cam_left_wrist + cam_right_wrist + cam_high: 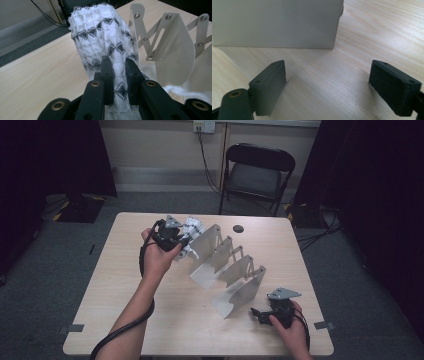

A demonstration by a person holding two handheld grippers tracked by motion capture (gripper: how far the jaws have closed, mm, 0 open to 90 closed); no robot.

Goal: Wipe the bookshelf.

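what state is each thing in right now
left gripper: shut on the cloth
white patterned cloth: bunched, pinched, held beside the rack
folding rack: stretched out, upright on the table
right gripper: open, empty, near the rack's end
folding chair: unfolded

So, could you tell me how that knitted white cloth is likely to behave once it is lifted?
The cloth is probably floppy: it bunches where the left gripper pinches it. It looks light and open-knit, so it may snag on the folding rack beside it.

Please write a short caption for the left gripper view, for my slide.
Left gripper shut on a white, black-patterned sock beside the grey folding rack.
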